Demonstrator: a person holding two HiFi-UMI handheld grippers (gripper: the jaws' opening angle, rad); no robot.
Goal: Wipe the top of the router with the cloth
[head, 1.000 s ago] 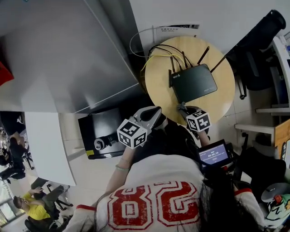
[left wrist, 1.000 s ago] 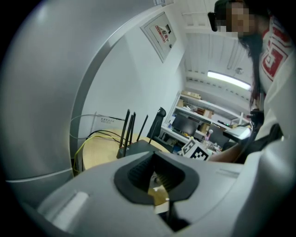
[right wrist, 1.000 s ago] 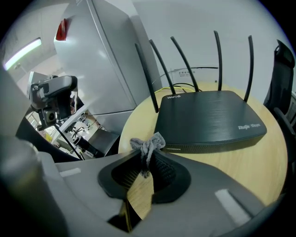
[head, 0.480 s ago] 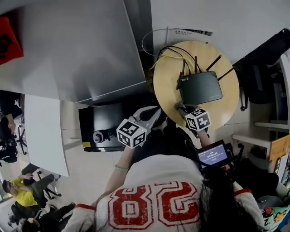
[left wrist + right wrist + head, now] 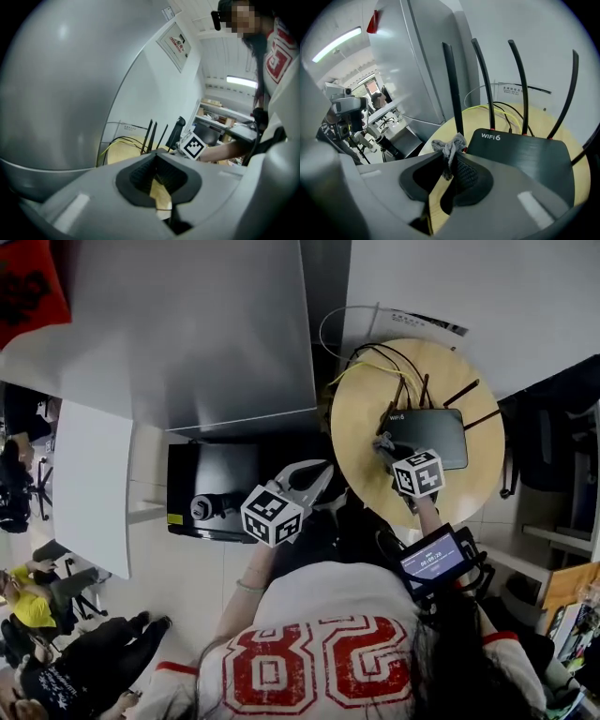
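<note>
On the round wooden tabletop (image 5: 361, 423) a black router (image 5: 429, 435) lay flat toward the far side. Its four antennas (image 5: 452, 84) rose from the far edge, and yellow and black cables (image 5: 366, 367) looped away behind it.

The right claw (image 5: 451, 157) was clenched on a grey cloth (image 5: 450, 145), and a crumpled tuft stuck up past its tips. In the right gripper view the cloth sat just beside the router's (image 5: 520, 150) near left corner (the end printed "WIFI6"). Whether the cloth touched the casing could not be told. From the head view this claw (image 5: 382, 448) hung over the tabletop at the router's left end, with its marker cube nearer the person.

The left claw (image 5: 323, 468) was held off the tabletop, beside its near left rim and well apart from the router. Seen in the left gripper view, this claw (image 5: 155, 153) was closed, with only the wood of the tabletop (image 5: 122, 152) visible past it. A tall grey cabinet (image 5: 187, 324) stood to the left of the tabletop.
</note>
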